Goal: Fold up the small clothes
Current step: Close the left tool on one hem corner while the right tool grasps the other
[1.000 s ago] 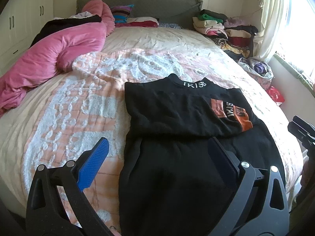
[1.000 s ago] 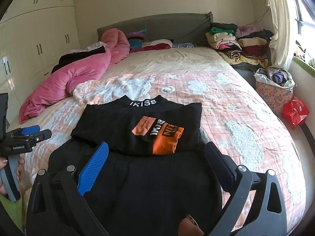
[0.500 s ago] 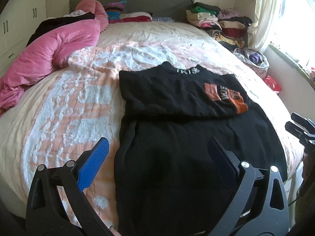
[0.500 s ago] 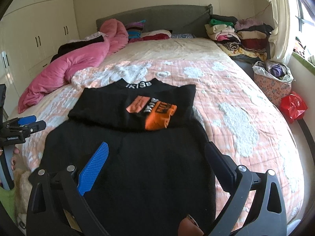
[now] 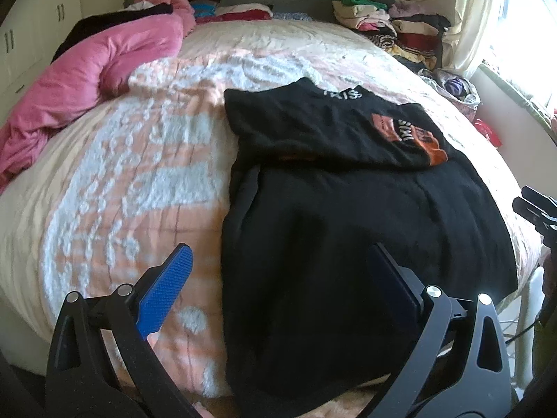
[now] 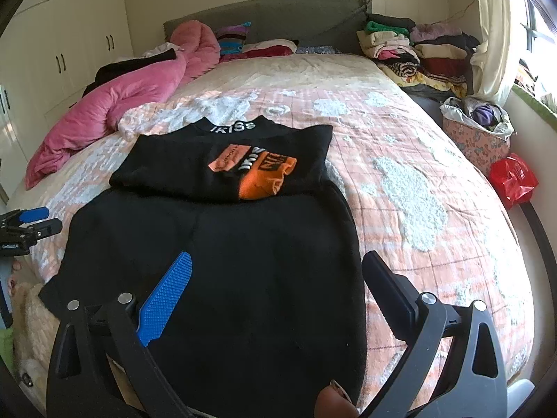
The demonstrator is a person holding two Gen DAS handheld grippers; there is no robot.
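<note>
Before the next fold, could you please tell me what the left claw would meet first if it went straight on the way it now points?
Most likely the black garment: the open left claw points at its lower half, spread on the bed. Depth is hard to judge through the fisheye.

I see one black garment lying flat on the bed, collar end toward the headboard, lower hem hanging over the near edge. Its upper part is folded down onto the body, forming a neat rectangular panel with a straight lower fold line across the width. White lettering runs along the collar. An orange-and-black printed patch shows on the folded panel, slightly rumpled at one corner. The lower body lies smooth, with shallow creases only.
</note>
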